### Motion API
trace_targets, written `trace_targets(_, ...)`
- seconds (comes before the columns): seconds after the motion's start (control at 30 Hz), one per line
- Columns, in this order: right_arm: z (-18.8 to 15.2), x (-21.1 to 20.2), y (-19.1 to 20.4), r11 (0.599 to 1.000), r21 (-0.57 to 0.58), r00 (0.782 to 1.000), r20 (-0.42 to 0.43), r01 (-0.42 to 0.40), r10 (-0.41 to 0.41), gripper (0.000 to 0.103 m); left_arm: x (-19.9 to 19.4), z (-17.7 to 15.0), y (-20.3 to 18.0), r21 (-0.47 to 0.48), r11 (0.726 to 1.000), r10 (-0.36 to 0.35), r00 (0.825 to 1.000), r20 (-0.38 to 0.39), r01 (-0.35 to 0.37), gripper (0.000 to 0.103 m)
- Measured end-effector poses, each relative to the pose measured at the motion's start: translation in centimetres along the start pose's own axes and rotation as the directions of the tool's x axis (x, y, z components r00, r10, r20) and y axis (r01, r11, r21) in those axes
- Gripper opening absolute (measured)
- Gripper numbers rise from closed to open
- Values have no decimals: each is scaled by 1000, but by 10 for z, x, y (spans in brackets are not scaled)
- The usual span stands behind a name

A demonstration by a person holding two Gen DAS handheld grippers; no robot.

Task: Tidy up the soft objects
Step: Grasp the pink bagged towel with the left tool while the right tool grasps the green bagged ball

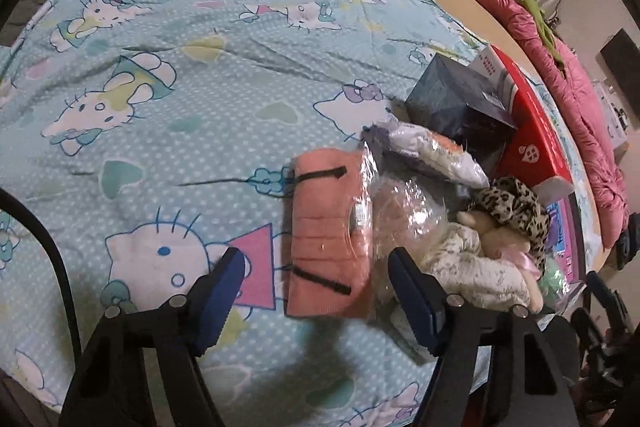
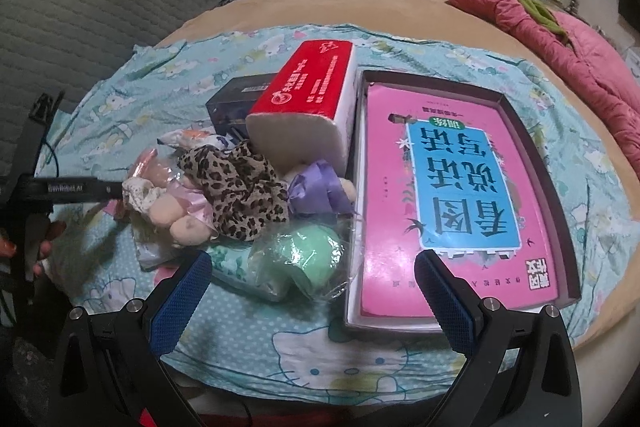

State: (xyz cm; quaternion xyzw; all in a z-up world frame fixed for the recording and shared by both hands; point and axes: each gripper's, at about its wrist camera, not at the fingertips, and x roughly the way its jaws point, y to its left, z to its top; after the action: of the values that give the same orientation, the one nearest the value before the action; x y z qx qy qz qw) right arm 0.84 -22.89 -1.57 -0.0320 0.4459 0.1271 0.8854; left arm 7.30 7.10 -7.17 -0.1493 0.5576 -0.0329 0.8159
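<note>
A pile of soft things lies on a Hello Kitty sheet (image 1: 160,75). A folded pink cloth (image 1: 326,235) in clear wrap lies flat at the pile's left edge. Beside it are a leopard-print fabric (image 1: 512,207), a pale plush doll (image 1: 480,259) and a wrapped white packet (image 1: 432,151). My left gripper (image 1: 316,291) is open, its fingers on either side of the pink cloth's near end. In the right wrist view the leopard fabric (image 2: 244,191), the doll (image 2: 176,215) and a wrapped green soft item (image 2: 304,263) lie together. My right gripper (image 2: 314,291) is open, just in front of the green item.
A red tissue pack (image 2: 312,99) and a dark box (image 2: 236,103) stand behind the pile. A shallow box holds a pink book (image 2: 448,187) on the right. A pink quilt (image 2: 560,39) lies along the bed's far edge. The left gripper's body (image 2: 60,189) reaches in from the left.
</note>
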Motion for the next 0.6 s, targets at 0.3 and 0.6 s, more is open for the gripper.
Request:
trace_targets(0.3, -1, 27, 14, 994, -107, 997, -80, 9, -18, 61, 7, 7, 3, -18, 999, -51, 999, 4, 51, 60)
trace_targets(0.6, 3, 37, 16, 988, -152, 997, -74, 21, -33, 44, 12, 8, 2, -18, 996, -87, 996, -8, 87, 43)
